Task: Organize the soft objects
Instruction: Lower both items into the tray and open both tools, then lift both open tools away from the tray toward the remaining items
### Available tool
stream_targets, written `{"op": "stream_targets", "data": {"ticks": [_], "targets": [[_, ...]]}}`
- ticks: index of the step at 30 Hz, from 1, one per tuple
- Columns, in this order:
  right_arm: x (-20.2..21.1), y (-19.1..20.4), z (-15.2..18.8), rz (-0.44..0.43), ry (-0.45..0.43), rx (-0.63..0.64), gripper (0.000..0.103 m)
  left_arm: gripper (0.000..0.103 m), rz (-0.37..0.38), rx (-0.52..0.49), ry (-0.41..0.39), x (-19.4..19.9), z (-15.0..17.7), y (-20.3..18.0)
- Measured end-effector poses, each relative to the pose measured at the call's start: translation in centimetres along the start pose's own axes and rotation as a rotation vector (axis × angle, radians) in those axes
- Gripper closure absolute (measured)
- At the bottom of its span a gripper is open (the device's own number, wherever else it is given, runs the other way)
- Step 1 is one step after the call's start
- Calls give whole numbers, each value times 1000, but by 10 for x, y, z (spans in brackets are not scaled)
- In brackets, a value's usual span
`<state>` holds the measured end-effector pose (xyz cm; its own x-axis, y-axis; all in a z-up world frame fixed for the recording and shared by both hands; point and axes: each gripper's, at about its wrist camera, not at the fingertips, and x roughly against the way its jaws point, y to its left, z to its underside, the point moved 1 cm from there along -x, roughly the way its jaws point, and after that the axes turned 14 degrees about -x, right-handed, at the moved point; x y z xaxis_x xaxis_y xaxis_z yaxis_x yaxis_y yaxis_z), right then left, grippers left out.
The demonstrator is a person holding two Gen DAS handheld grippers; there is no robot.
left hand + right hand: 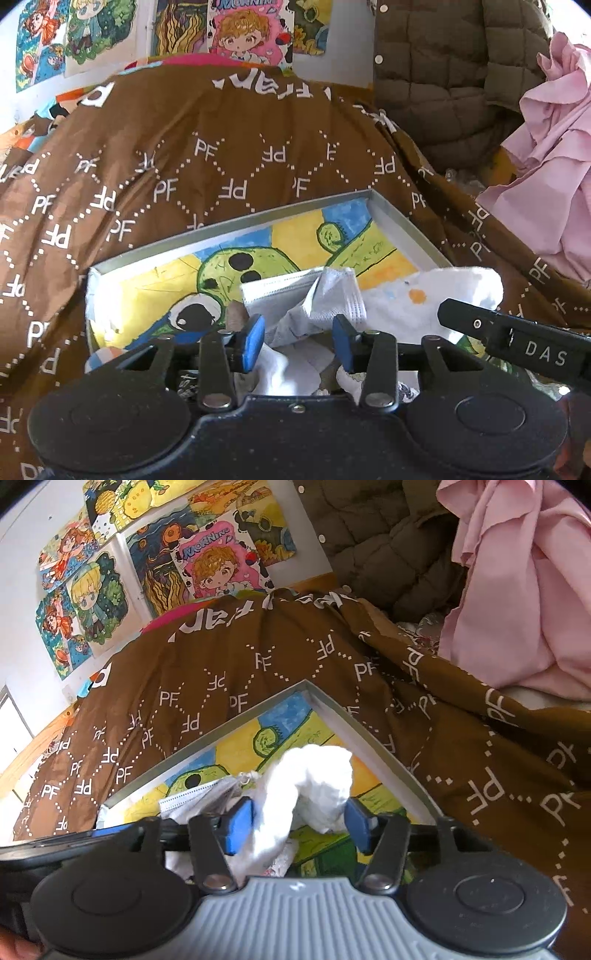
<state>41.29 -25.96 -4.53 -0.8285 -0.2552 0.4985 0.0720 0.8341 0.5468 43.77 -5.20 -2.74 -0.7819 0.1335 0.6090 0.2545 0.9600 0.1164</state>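
Socks (314,786), white and crumpled, lie in shallow tray (258,710).

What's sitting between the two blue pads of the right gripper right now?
A bunched white sock lies in the gap of the right gripper, inside the tray; the pads stand apart from it. The right wrist view shows this.

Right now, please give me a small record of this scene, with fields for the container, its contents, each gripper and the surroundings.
container: shallow box with a grey rim and a cartoon drawing on its floor
contents: white sock, face mask, other pale soft pieces
left gripper: jaws apart over the pale pieces, pads pressing nothing
right gripper: jaws apart, white sock between them, pads not pressing it
surface: brown cover printed with PF letters
nearby: pink cloth, quilted jacket, drawings on the wall
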Motion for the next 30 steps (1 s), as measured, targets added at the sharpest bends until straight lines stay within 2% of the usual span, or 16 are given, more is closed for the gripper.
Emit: {"op": "stream_targets", "data": {"ticks": [5, 8, 17, 22, 30], "targets": [[21, -1, -7, -12, -24, -15, 20, 42, -27, -6, -32, 28, -5, 3], [40, 4, -12, -19, -45, -6, 14, 34, -51, -8, -58, 51, -7, 8], [113, 42, -5, -72, -119, 79, 1, 21, -99, 13, -151, 137, -6, 21], [152, 64, 6, -100, -165, 155, 0, 10, -129, 10, -207, 188, 7, 23], [204, 81, 33, -152, -224, 160, 0, 3, -166, -39, -255, 249, 41, 18]]}}
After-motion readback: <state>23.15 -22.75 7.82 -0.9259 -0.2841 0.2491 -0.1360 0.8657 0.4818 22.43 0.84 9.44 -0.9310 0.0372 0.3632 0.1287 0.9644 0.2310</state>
